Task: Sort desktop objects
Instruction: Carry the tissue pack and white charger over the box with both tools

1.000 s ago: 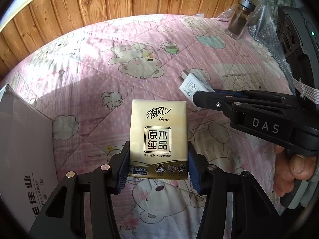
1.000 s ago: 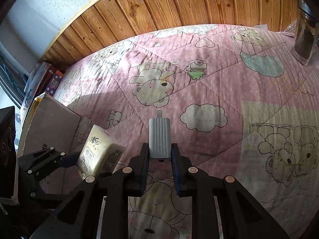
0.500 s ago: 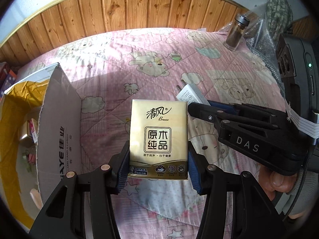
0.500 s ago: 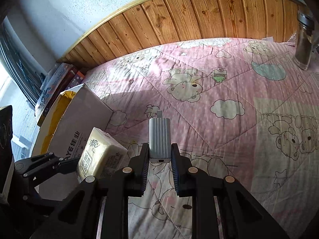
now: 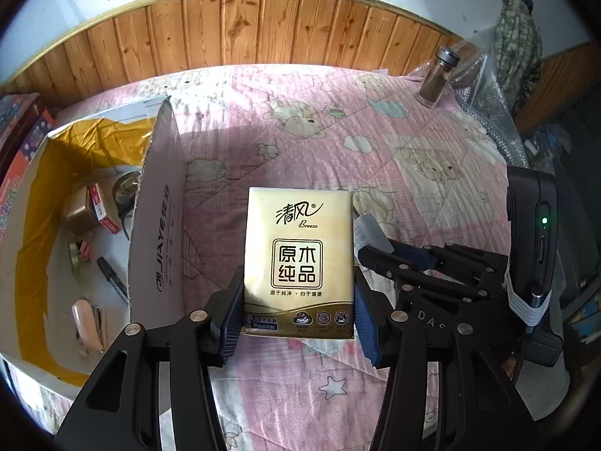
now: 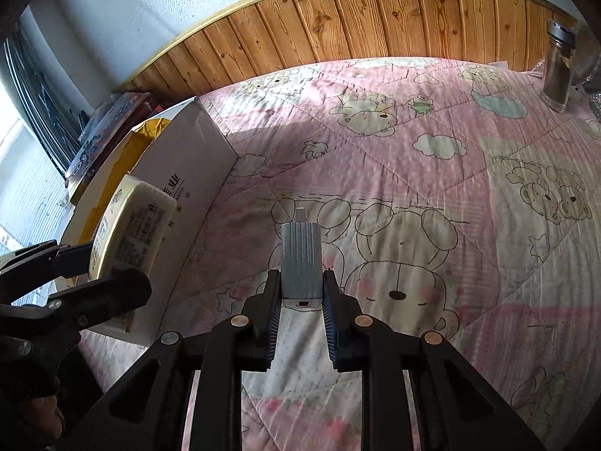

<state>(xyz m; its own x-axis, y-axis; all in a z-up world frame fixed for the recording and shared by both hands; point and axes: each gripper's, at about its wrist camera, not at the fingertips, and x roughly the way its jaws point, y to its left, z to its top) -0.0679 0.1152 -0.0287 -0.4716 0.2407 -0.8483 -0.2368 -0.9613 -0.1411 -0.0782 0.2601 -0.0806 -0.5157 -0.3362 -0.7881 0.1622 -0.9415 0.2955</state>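
My left gripper (image 5: pixel 296 308) is shut on a gold tissue pack (image 5: pixel 298 263) and holds it above the pink quilt, just right of the open cardboard box (image 5: pixel 157 218). The pack also shows in the right wrist view (image 6: pixel 127 229), beside the box wall (image 6: pixel 188 161). My right gripper (image 6: pixel 302 293) is shut on a grey ribbed charger (image 6: pixel 302 259) with its plug pointing forward, above the quilt. In the left wrist view the right gripper (image 5: pixel 379 253) sits just right of the tissue pack, with the charger (image 5: pixel 368 231) peeking out.
The box holds a black marker (image 5: pixel 112 280), a pink stapler (image 5: pixel 88 323), small boxes (image 5: pixel 90 206) and clips. A glass spice jar (image 5: pixel 435 77) stands at the quilt's far right, also in the right wrist view (image 6: pixel 559 64). Wood panelling runs behind the bed.
Both grippers have risen and drawn back toward the near left with their objects. The open box and its contents have come into fuller view at the left.
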